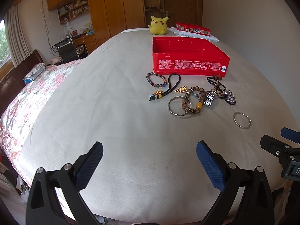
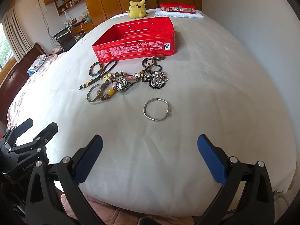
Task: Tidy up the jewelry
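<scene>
A: Grippers?
B: Left gripper (image 1: pixel 149 161) & right gripper (image 2: pixel 150 156) both spread wide, nothing held, over white bedsheet (image 2: pixel 215 93).
A: Jewelry?
B: Jewelry pile (image 2: pixel 123 81) just before red tin (image 2: pixel 135 48); thin silver bangle (image 2: pixel 157 109) apart, nearer right gripper.

Ahead of our two grippers, a bright red tin (image 2: pixel 135 43) printed with white text sits on the off-white bedspread (image 2: pixel 150 150). Before it we see a thin silver bangle (image 2: pixel 157 109), a brown-and-amber bead bracelet (image 1: pixel 195 101) and a multicoloured bead bracelet (image 1: pixel 156 79). Beyond, a yellow plush (image 2: pixel 136 9); far left, a pink floral quilt (image 1: pixel 37 93).
</scene>
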Demonstrator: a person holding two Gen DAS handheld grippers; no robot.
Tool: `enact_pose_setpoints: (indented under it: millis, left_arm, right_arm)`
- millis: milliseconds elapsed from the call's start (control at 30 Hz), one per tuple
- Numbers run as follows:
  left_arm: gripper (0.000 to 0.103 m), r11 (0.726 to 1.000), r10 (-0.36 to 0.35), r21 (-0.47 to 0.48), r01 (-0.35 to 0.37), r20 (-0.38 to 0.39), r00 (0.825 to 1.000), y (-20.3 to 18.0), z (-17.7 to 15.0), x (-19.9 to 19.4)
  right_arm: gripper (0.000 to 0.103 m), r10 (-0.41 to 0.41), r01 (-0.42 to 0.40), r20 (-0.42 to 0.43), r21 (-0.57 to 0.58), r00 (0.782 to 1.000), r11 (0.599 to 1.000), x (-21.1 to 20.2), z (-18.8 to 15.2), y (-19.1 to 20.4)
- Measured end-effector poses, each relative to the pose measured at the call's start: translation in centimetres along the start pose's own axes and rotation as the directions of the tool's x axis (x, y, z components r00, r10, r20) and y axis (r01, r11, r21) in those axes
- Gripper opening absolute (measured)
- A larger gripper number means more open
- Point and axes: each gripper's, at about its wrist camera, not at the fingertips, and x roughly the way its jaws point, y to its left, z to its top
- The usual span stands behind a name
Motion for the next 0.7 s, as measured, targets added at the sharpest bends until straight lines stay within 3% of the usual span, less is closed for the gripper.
enact_pose_setpoints:
  millis: [467, 700]
  left_arm:
    - [0.099, 1.0, -0.007, -0.001, 0.007, -0.004, 1.0, 0.6, -0.7, 0.8]
    - [0.099, 0.991, -0.113, -0.078, 0.109, -0.044, 0.993, 3.0, 0.2, 3.7]
  right_arm:
    - [0.1, 0.013, -0.013, -0.01, -0.002, 1.0, 1.0, 0.3, 0.3, -0.1]
    - [0.1, 0.102, -0.102, -0.039, 0.01, 0.994, 0.995, 1.2, 1.5, -1.0]
